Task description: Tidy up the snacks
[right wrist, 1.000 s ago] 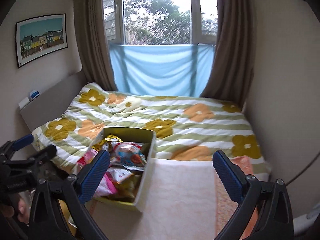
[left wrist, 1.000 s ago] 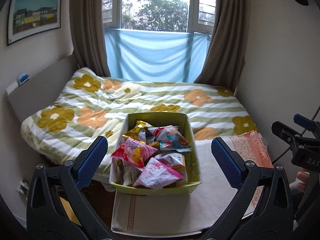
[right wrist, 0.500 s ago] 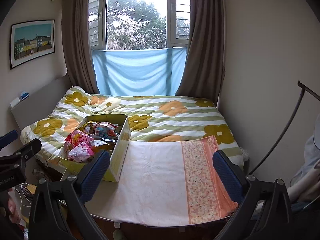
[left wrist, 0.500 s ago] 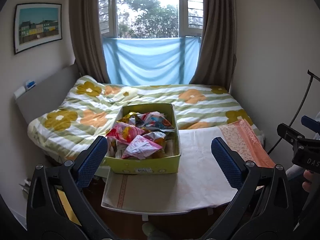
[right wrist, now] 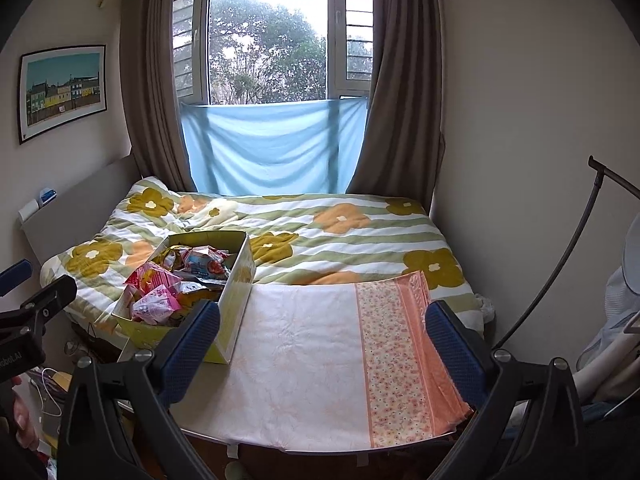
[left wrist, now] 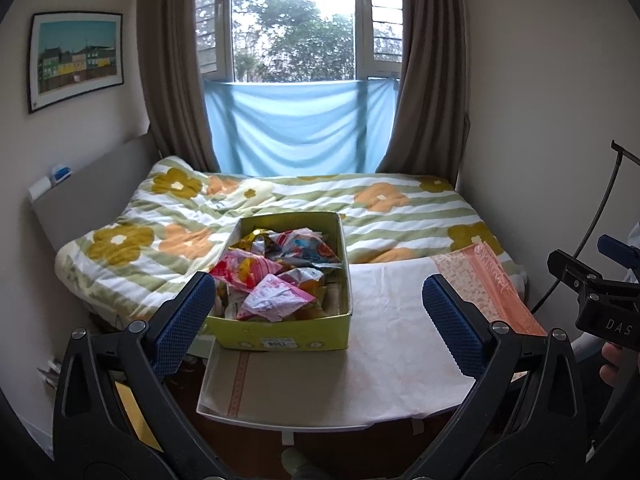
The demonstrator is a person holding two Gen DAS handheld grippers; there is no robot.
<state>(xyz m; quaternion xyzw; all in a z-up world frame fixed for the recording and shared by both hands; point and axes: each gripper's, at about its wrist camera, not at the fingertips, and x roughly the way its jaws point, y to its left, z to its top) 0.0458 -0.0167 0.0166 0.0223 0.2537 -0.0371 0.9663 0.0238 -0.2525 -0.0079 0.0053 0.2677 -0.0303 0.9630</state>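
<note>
A yellow-green cardboard box (left wrist: 280, 334) (right wrist: 240, 280) stands at the left end of a cloth-covered table (left wrist: 384, 360) (right wrist: 304, 360). It is heaped with several crinkled snack packets (left wrist: 276, 268) (right wrist: 172, 284), mostly pink, red and silver. My left gripper (left wrist: 316, 320) hangs open in front of the box, well short of it, with nothing between its blue pads. My right gripper (right wrist: 324, 340) is open too, above the table's bare front right part. Each gripper shows at the edge of the other's view.
Behind the table lies a bed with a flowered, striped quilt (left wrist: 280, 208) (right wrist: 340, 232). A wall (right wrist: 520, 120) closes the right side, with a black curved stand (right wrist: 560, 256) by it. Clutter and cables (right wrist: 44, 396) lie on the floor at the left.
Both grippers have drawn back and up from the box. The box and table now look smaller and farther, and the table's front edge has come into view. Both stay open.
</note>
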